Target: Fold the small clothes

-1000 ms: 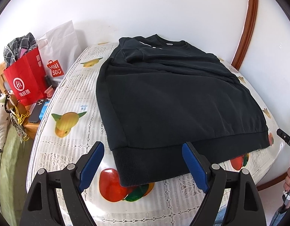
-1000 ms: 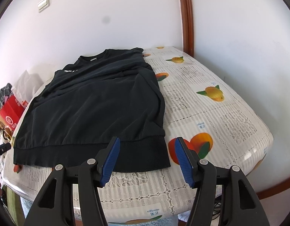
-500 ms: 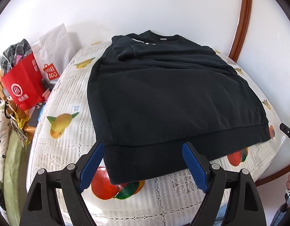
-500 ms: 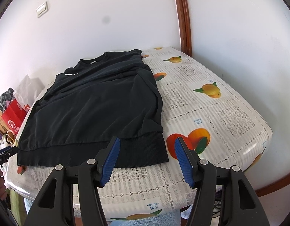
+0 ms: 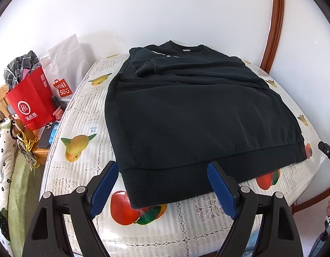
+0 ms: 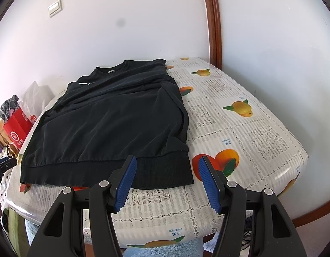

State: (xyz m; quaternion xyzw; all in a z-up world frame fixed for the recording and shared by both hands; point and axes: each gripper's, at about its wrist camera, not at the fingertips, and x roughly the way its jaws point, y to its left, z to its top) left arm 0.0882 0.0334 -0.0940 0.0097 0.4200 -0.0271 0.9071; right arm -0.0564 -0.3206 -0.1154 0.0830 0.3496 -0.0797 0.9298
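Black sweatshirt [image 5: 192, 115] lay flat on the surface [image 5: 83, 111], sleeves folded in. Over the last sec. your left hand-held gripper [image 5: 162, 186] crept closer to the hem corner; right hand-held gripper [image 6: 166, 182] barely shifted. Both were open, nothing gripped, so I'd say hem pickup was next.

Black sweatshirt [image 5: 195, 115] flat on table [image 5: 83, 111], ribbed hem near front edge; left gripper [image 5: 162, 184] open above hem.
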